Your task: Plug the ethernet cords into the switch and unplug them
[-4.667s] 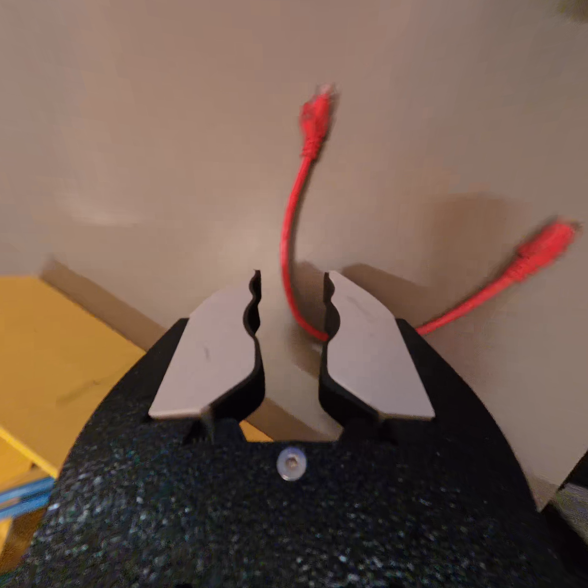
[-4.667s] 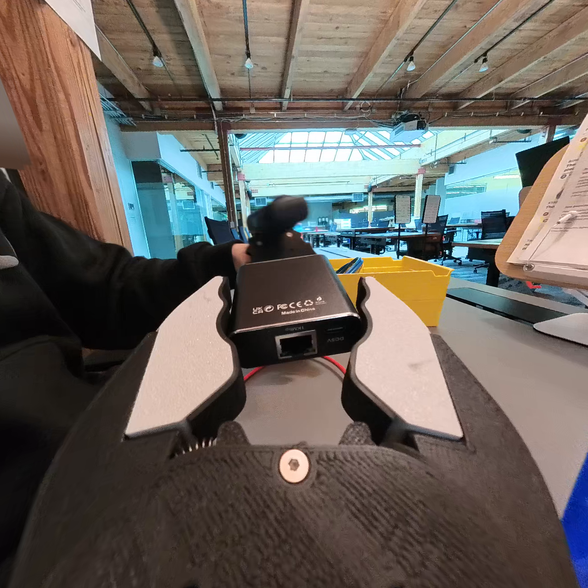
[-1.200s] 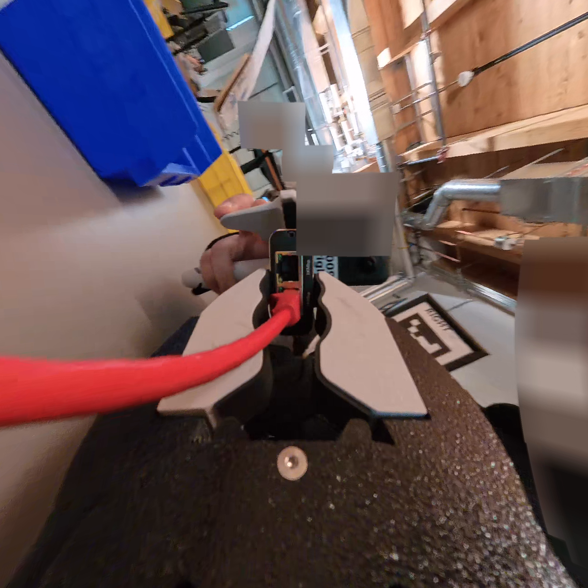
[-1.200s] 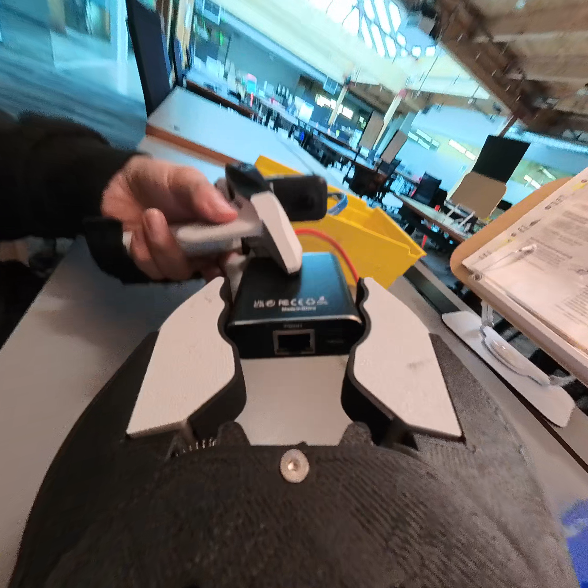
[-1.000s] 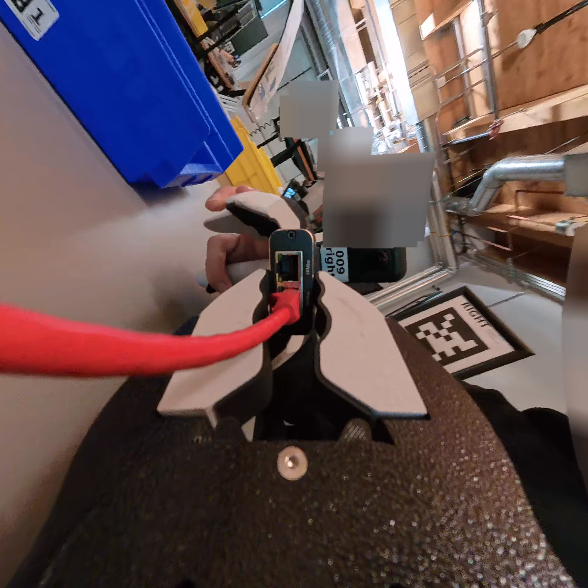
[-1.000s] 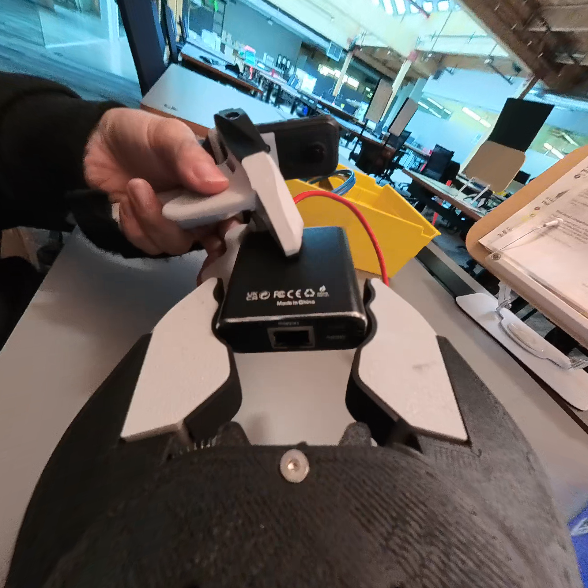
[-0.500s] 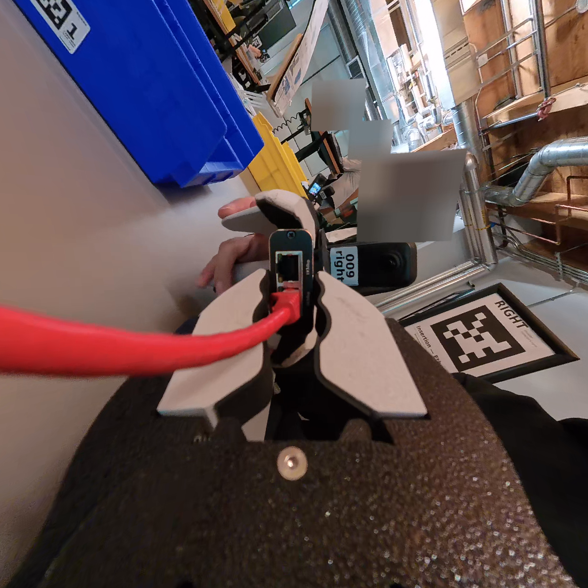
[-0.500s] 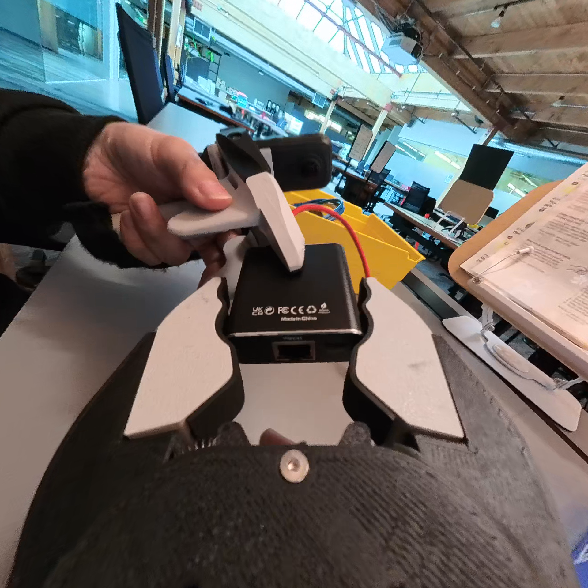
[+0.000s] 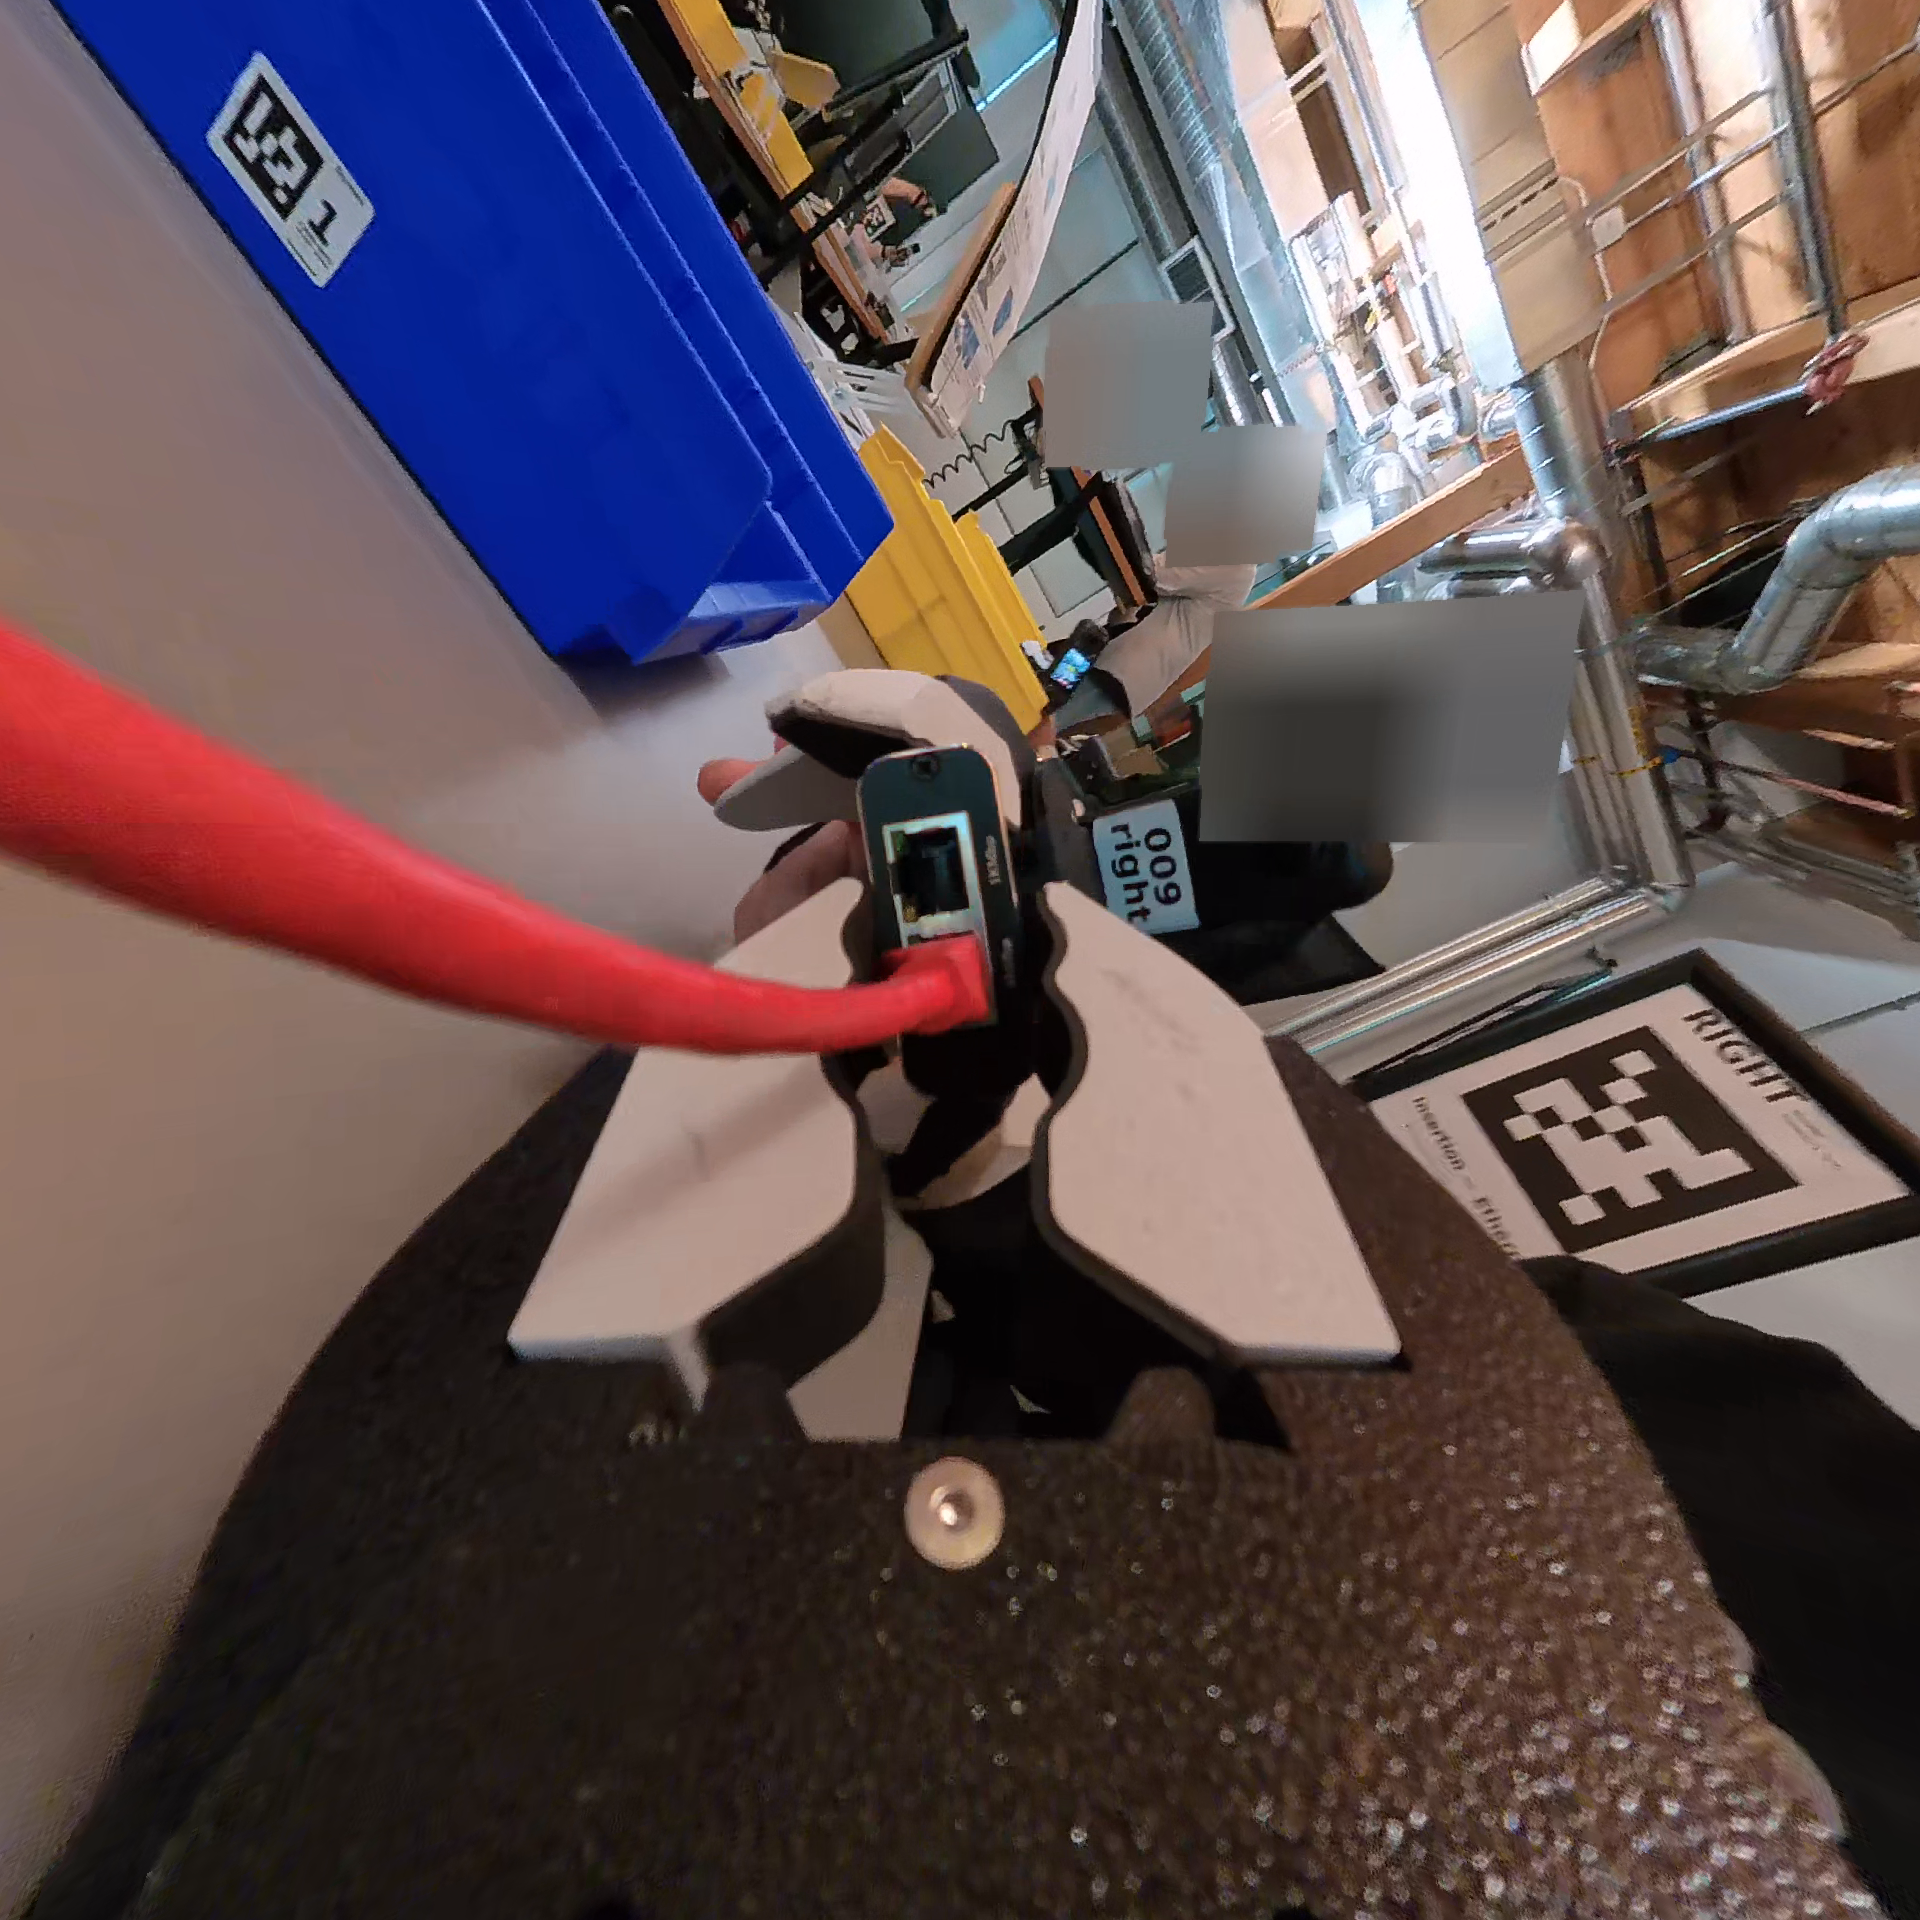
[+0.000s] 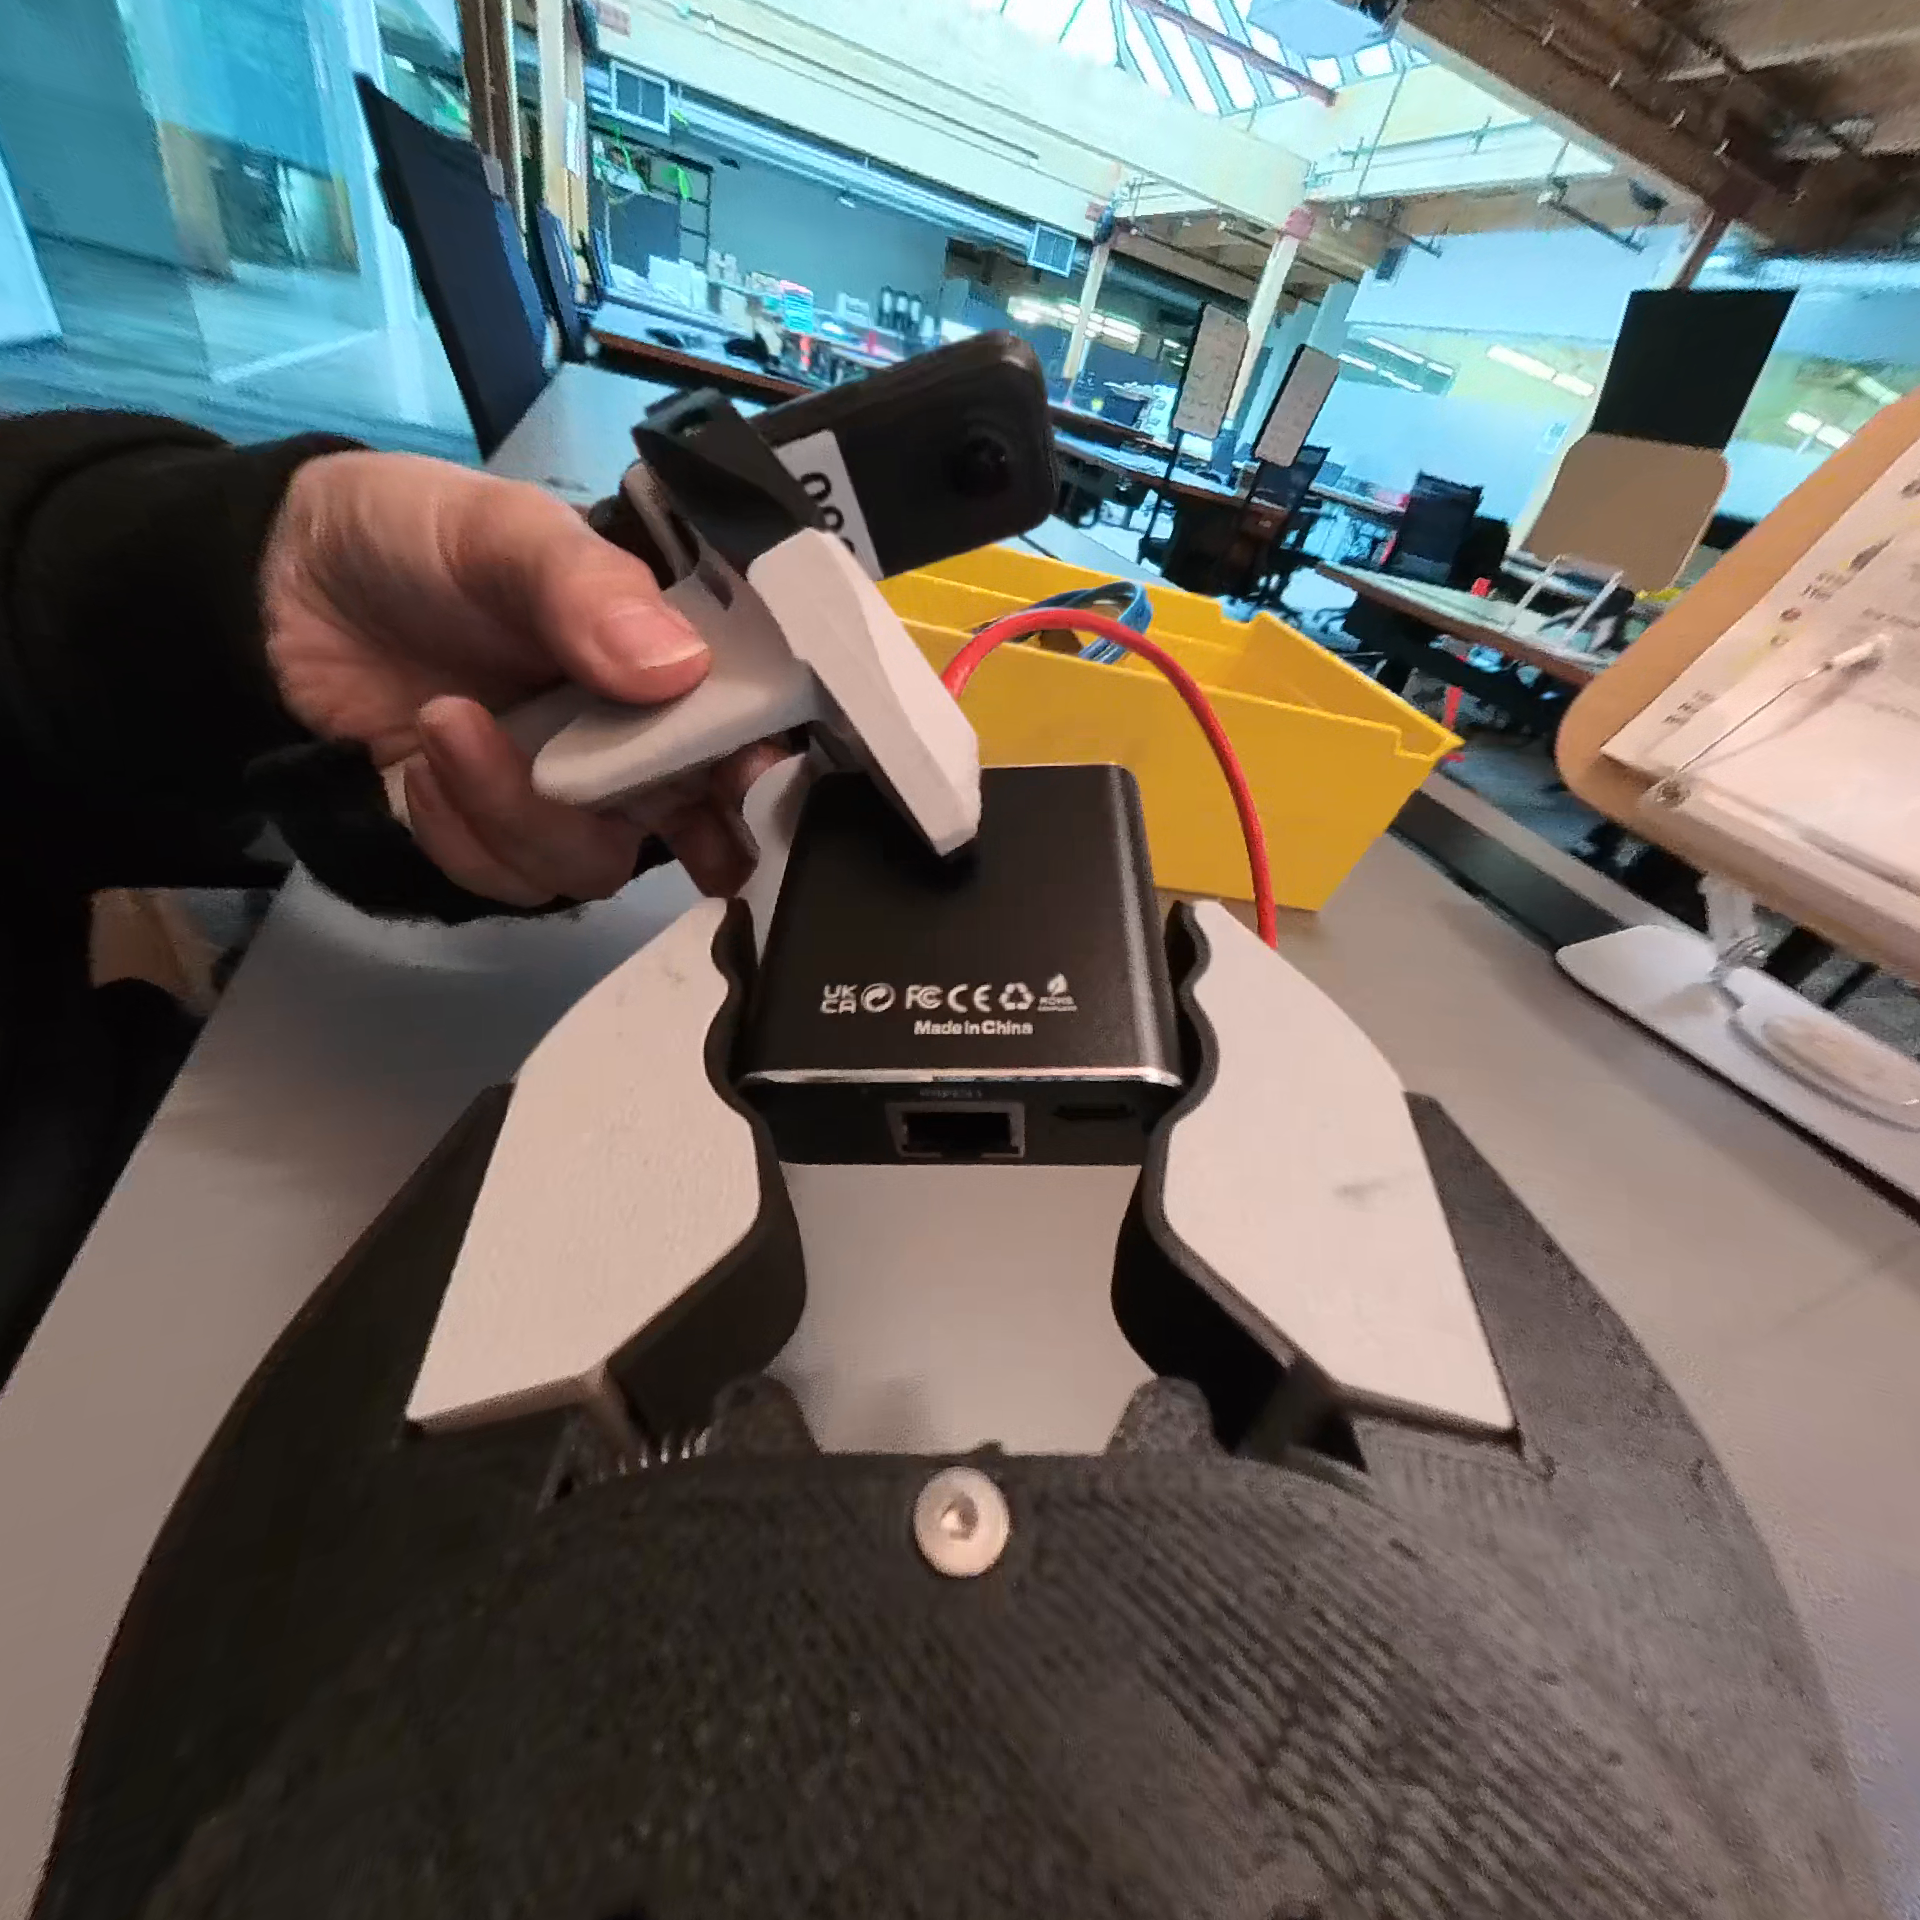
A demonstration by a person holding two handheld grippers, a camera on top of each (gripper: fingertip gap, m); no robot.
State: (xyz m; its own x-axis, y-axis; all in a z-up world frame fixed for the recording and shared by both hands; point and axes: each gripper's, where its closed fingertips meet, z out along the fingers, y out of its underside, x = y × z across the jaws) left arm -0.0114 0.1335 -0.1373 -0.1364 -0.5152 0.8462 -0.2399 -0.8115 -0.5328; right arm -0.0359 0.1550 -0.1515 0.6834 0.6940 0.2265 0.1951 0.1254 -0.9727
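Observation:
My right gripper [image 10: 961,925] is shut on a black switch [image 10: 956,935] and holds it above the grey table [image 10: 1558,1195]. The port [image 10: 961,1132] on its near end is empty. In the left wrist view my left gripper [image 9: 951,956] is closed around a red plug [image 9: 945,997] that sits in the lower port of the switch's far end [image 9: 930,800]. The port above it [image 9: 925,873] is empty. The red cord [image 9: 312,862] runs off to the left, and it arcs behind the switch in the right wrist view [image 10: 1195,686]. One of the left gripper's fingers [image 10: 873,686] lies on top of the switch.
A blue bin [image 9: 520,312] and a yellow bin [image 10: 1195,748] stand on the table. A clipboard stand with papers [image 10: 1766,675] is at the right. A framed marker card [image 9: 1610,1122] lies near the switch. A person's hand [image 10: 457,644] holds the left gripper.
4.7 s ago my left gripper hung open over the loose red cord; now it is closed around the plug, which sits in the switch. Over the last second both grippers only shifted slightly.

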